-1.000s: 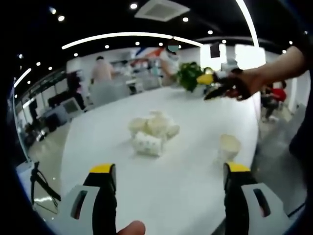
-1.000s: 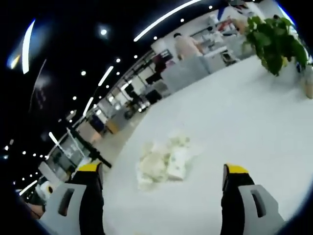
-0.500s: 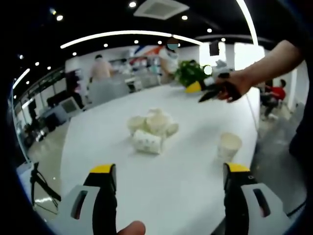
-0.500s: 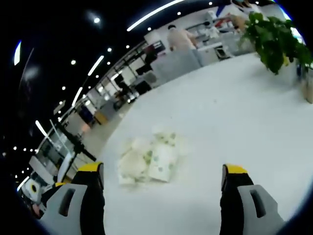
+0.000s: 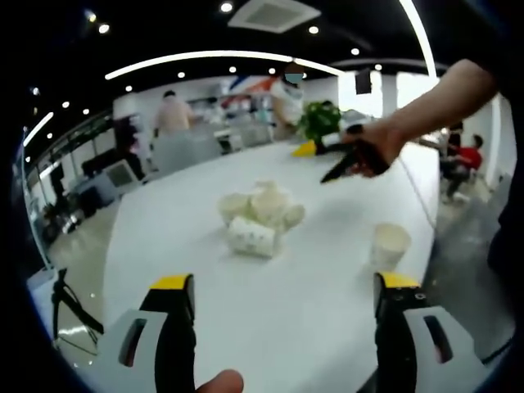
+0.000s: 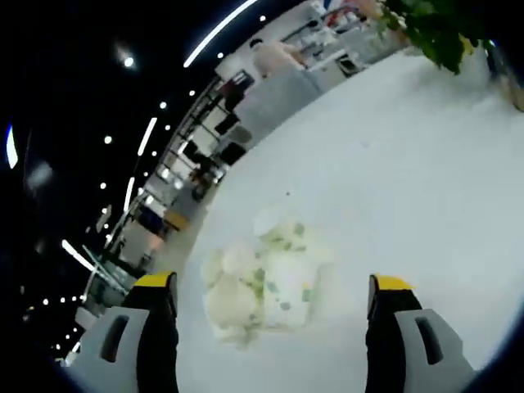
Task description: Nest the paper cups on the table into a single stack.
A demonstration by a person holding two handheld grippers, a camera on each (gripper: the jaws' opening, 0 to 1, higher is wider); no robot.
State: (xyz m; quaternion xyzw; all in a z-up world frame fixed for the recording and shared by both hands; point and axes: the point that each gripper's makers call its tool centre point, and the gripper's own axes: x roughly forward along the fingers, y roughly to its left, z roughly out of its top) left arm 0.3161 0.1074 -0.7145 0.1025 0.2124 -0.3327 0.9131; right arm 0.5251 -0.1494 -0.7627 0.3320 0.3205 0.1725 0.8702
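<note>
Since a second ago, the right gripper (image 5: 315, 149) has swung across the left gripper view from beside the plant (image 5: 318, 121) to above the far tabletop (image 5: 270, 303), and in its own view the pile of paper cups (image 6: 260, 282) looms larger between its fingers. In the left gripper view the left gripper (image 5: 278, 286) hangs with fingers spread wide and empty; the cup pile (image 5: 256, 217) lies well ahead, between them, with one cup on its side. A lone upright cup (image 5: 388, 244) stands near the right finger (image 5: 397, 315). The pile is blurred, so single cups are hard to count. The right gripper (image 6: 270, 286) is spread too, holding nothing, its fingers bracketing the pile. The plant is cut off at the top edge.
</note>
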